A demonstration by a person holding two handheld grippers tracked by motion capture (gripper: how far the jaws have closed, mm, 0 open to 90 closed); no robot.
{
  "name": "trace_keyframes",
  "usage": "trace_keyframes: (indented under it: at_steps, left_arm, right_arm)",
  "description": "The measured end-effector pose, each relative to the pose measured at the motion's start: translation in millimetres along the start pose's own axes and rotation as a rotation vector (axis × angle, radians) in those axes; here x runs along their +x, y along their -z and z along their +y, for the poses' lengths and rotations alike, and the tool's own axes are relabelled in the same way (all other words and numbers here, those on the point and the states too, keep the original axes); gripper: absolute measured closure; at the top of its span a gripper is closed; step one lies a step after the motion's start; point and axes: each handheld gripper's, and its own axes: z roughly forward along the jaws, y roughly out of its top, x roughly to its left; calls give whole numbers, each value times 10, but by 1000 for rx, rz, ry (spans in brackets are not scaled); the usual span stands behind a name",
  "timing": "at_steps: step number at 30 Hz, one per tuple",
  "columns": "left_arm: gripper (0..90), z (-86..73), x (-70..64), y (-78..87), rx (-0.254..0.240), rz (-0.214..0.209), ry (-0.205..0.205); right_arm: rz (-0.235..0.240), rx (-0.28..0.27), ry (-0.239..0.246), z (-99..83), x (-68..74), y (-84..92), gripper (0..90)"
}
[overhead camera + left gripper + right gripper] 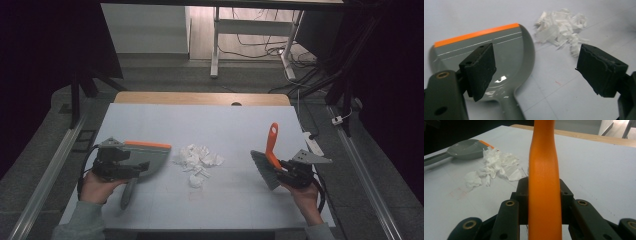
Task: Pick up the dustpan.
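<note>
A grey dustpan (152, 156) with an orange lip lies flat at the left of the white table (235, 125), handle toward the person. My left gripper (142, 167) hovers just over the dustpan (506, 55); in its own view the left gripper (536, 65) stands open, nothing between the pads. A heap of torn white paper (199, 160) (560, 27) (496, 165) sits mid-table. At the right, my right gripper (282, 170) (544, 192) is shut on the orange handle (544, 170) of a hand brush (271, 142), grey bristles (264, 169) pointing down and left.
A wooden strip (200, 98) runs along the table's far edge. A white power strip (313, 144) lies off the right edge. Desk legs (215, 45) and cables (260, 47) stand on the floor beyond. The dustpan (465, 150) lies far left of the paper.
</note>
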Motion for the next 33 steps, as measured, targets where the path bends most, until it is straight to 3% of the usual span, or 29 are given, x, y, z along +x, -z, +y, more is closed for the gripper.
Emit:
trace_keyframes:
  at_steps: [4,7,11,23,33]
  left_arm:
    - [152,-7,29,63,-7,15,6]
    - [144,-22,49,107,1,61,16]
    - [141,-49,100,138,6,82,34]
    - [140,-217,199,83,57,89,83]
    - [141,-349,226,-159,145,84,115]
  right_arm:
    - [-1,3,5,1,3,-4,701]
    - [-6,5,6,1,7,-2,702]
    - [-6,7,8,0,10,-8,702]
    - [-7,18,14,-12,18,-27,702]
    - [-9,22,17,-16,20,-33,702]
